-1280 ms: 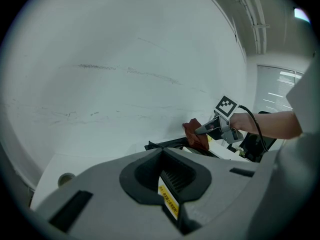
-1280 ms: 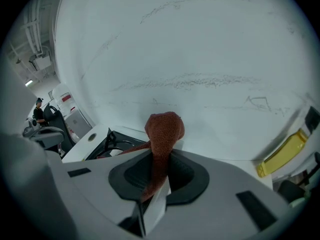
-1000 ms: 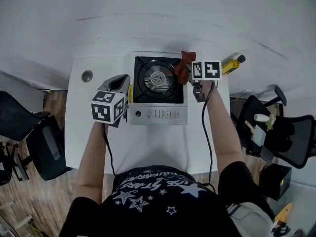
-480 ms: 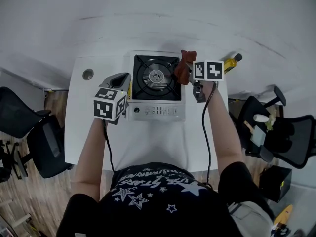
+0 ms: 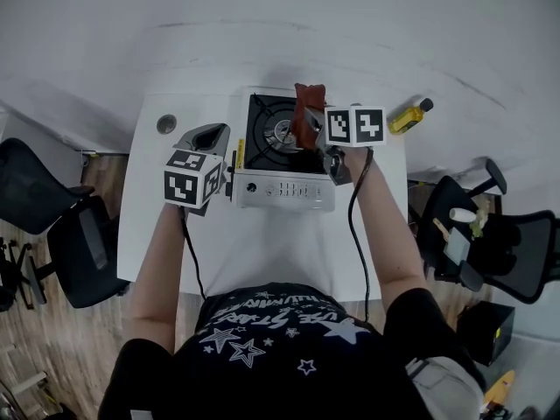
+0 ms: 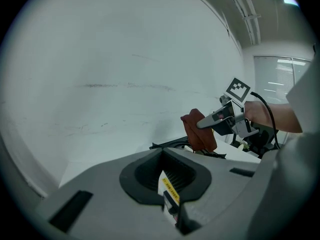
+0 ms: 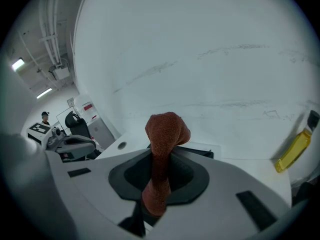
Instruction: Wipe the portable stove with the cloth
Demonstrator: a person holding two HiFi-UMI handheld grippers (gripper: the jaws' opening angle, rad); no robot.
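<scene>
Cloth (image 5: pixel 308 112) above stove (image 5: pixel 284 191), at the table's (image 5: pixel 262 252) 12 o'clock.
My right tongs (image 5: pixel 317 140) clench the rust cloth, its free end standing up over the stove's 3 o'clock side. My left tongs (image 5: pixel 224 178) pinch the stove's 9 o'clock edge. Bottle (image 5: pixel 409 117) lies off at 3 o'clock.

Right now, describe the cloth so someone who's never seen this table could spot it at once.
On the white table stands a portable stove, black on top with a silver front. Over its burner, the right tool holds the cloth: a rust-brown knitted wad, the only soft, reddish thing there.
</scene>
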